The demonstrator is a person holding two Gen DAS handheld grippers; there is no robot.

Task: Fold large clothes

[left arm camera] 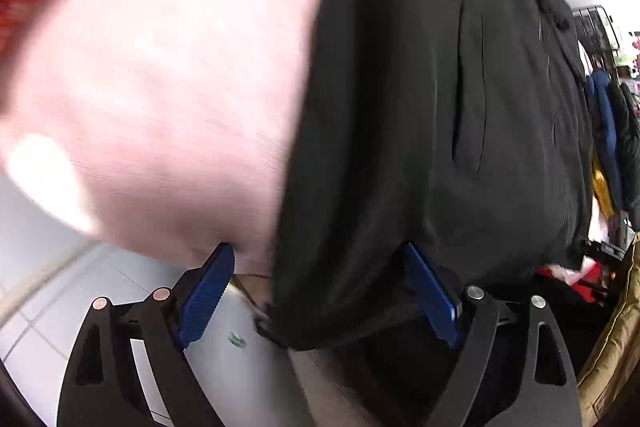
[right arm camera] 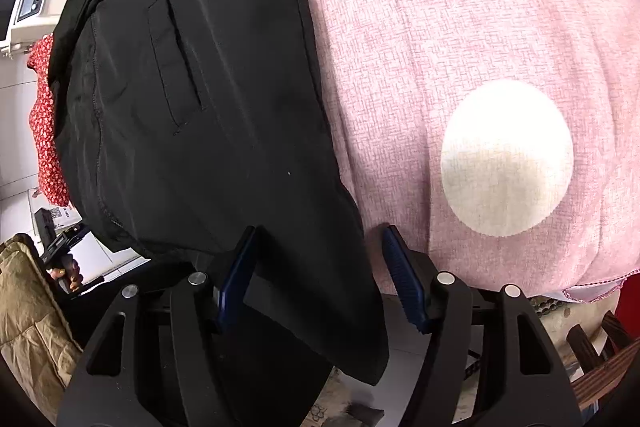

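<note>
Over pink blanket, both tongs apart, black jacket hem btwn left tongs and right tongs, seemingly unpinched

Left wrist view smeared by motion blur; pink cover washed out, glare patches blown white at top and lower left. Right wrist view sharp, weave of cover crisp. Black coat dim, seams barely readable. Soft shadow across white dot. Fisheye bends edges, dark vignette in corners.
</note>
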